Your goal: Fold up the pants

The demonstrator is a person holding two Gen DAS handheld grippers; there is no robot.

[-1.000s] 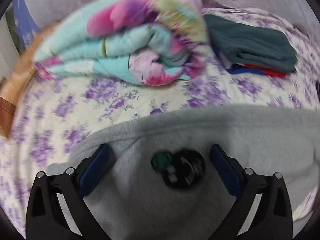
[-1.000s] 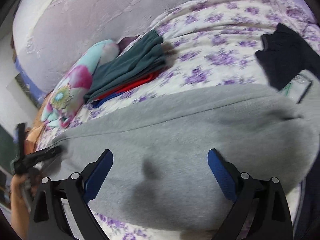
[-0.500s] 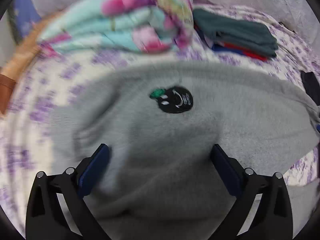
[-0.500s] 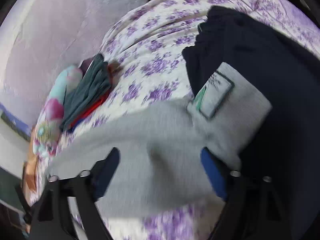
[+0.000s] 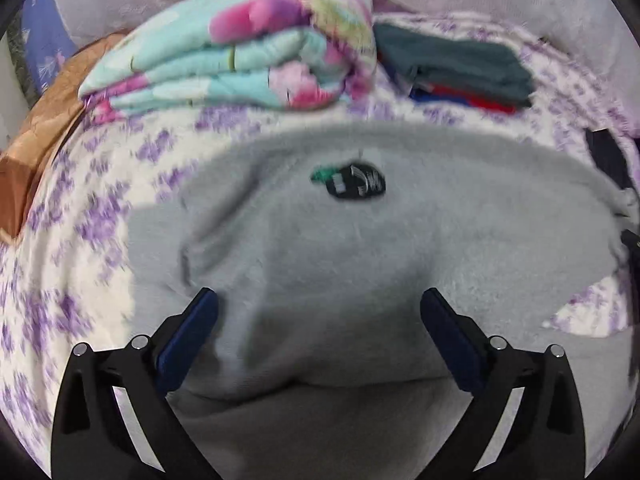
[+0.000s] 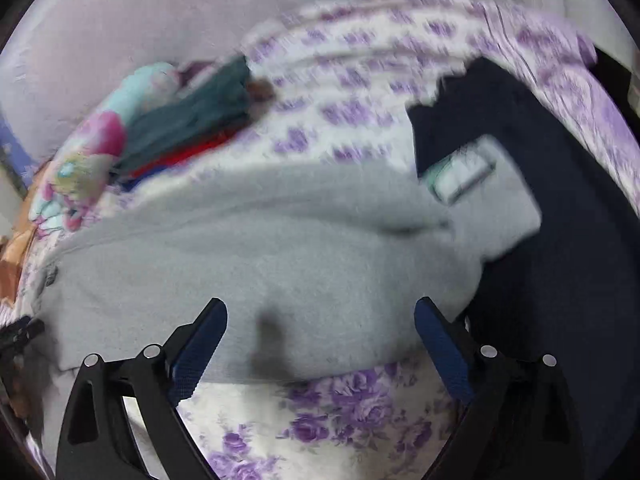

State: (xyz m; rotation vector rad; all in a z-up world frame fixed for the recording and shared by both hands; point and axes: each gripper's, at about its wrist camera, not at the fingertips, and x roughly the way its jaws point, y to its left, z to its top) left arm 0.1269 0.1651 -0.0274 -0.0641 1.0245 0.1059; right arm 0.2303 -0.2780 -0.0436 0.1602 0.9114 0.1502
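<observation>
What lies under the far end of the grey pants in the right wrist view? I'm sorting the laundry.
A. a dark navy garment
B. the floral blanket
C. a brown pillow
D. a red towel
A: the grey pants end with a labelled edge resting on the dark navy garment.
</observation>
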